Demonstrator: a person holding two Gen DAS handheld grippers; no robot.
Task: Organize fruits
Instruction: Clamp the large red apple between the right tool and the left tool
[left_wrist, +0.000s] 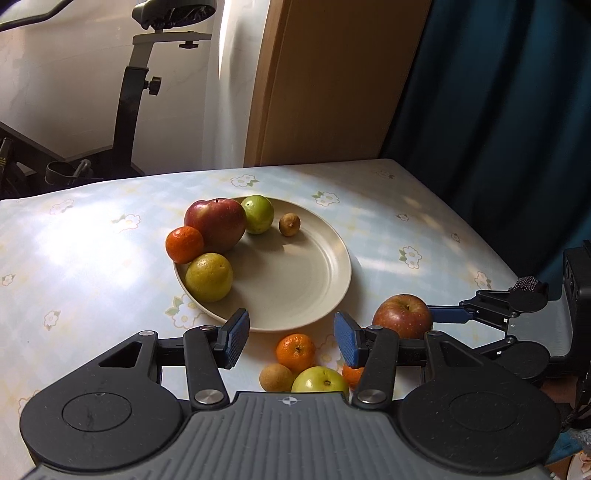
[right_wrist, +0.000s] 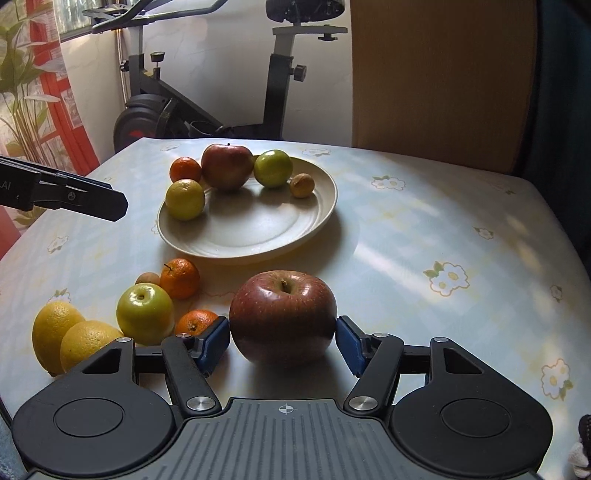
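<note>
A cream plate (left_wrist: 295, 280) (right_wrist: 258, 229) holds a red apple (left_wrist: 216, 223) (right_wrist: 227, 166), a green fruit (left_wrist: 258, 214) (right_wrist: 273, 168), a yellow-green citrus (left_wrist: 208, 277) (right_wrist: 184, 199), a mandarin (left_wrist: 184, 244) (right_wrist: 184, 169) and a small brown fruit (left_wrist: 289, 224) (right_wrist: 302, 185). My right gripper (right_wrist: 282, 341) has its blue pads on either side of a second red apple (right_wrist: 282, 317) (left_wrist: 402, 315) resting on the table, touching or nearly so. My left gripper (left_wrist: 291, 338) is open and empty above the loose fruit near the plate's front rim.
Loose on the table are two mandarins (right_wrist: 180, 277) (right_wrist: 195, 321), a green apple (right_wrist: 145, 313) (left_wrist: 319, 380), a small brown fruit (left_wrist: 276, 377), two lemons (right_wrist: 55, 332) (right_wrist: 86, 343). An exercise bike (right_wrist: 184, 103) and a wooden panel (right_wrist: 439, 74) stand behind the floral tablecloth (right_wrist: 443, 240).
</note>
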